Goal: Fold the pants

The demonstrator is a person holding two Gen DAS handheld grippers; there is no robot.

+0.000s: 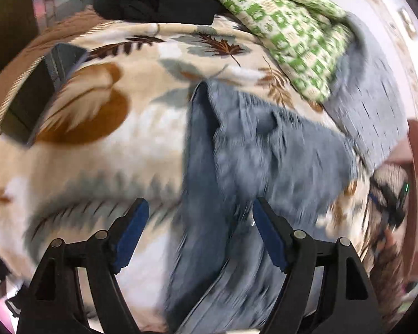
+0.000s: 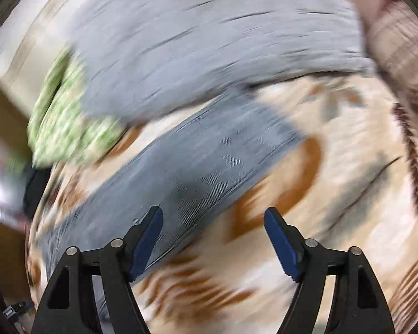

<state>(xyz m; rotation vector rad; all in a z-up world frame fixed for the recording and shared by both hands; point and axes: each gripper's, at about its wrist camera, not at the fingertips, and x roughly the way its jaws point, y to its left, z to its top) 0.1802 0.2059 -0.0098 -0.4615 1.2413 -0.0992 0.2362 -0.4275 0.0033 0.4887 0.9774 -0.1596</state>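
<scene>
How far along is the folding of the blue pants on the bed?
Early, it seems. The blue pants lie rumpled on the leaf-print blanket, with no neat fold visible, though blur hides detail. Nothing is in hand: the left gripper and the right gripper are both open, holding no cloth. Grasping, smoothing and folding all remain.

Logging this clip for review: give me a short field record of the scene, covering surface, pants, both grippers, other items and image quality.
surface: leaf-print blanket
pants: blue-grey pants, rumpled on the blanket, not neatly folded
left gripper: open, empty, above the pants
right gripper: open, empty, by the edge of the pants
other items: green patterned cloth, grey cloth, black garment
image quality: both views motion-blurred
</scene>
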